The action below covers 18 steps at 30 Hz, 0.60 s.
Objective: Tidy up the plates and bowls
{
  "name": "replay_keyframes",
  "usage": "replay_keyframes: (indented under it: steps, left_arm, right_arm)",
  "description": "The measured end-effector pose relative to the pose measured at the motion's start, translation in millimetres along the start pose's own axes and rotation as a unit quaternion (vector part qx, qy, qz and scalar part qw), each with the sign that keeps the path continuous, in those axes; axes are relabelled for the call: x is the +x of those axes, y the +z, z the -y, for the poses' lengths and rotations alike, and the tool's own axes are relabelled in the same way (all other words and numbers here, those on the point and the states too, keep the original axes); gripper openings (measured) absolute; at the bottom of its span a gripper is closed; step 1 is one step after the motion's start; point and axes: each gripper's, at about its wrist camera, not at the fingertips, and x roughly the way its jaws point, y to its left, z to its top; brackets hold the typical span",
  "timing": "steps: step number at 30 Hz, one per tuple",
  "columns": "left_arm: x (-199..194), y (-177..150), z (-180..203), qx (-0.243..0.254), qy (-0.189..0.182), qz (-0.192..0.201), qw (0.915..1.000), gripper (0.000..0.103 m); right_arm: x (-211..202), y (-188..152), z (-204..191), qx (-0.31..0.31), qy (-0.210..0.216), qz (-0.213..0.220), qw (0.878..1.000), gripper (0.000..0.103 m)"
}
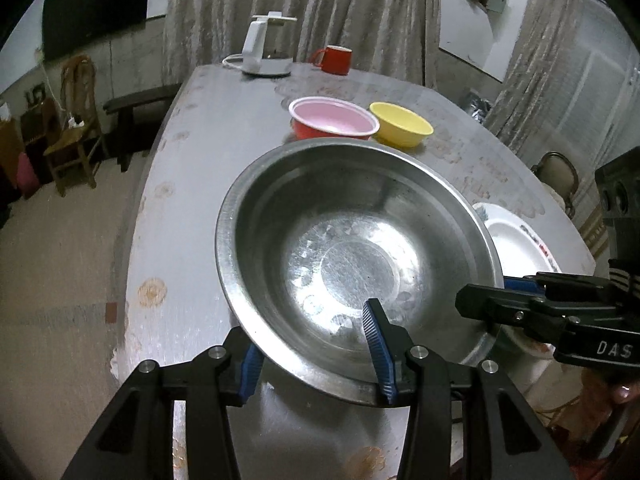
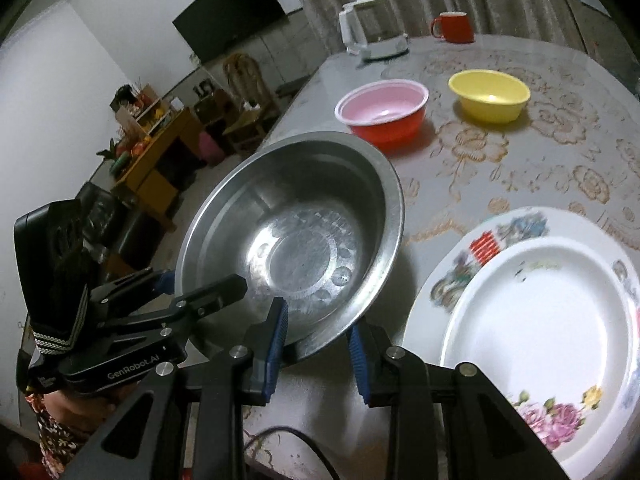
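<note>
Both claws, left (image 1: 316,356) and right (image 2: 316,346), stand narrow, each clamped on the steel bowl's (image 1: 356,248) near rim at frame centre, so sorting looks barely begun: pink bowl (image 1: 334,122), yellow bowl (image 1: 400,124) and plate (image 2: 540,336) sit unstacked.

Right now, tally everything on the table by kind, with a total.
Bowls: 3 – steel bowl, pink bowl, yellow bowl
Plates: 2 – white plate lying on a floral plate
Mugs: 1 – red mug
Kettles: 1 – white kettle
Total: 7
</note>
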Motion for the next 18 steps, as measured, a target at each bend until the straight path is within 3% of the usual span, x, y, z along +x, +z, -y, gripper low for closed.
replay_keyframes:
  steps: [18]
  left_arm:
    - [13,-13,-13,0.000,0.004,-0.025,0.9997,0.047]
  right_arm:
    - [21,-9,-4,-0.007,0.018,-0.053,0.998,0.038]
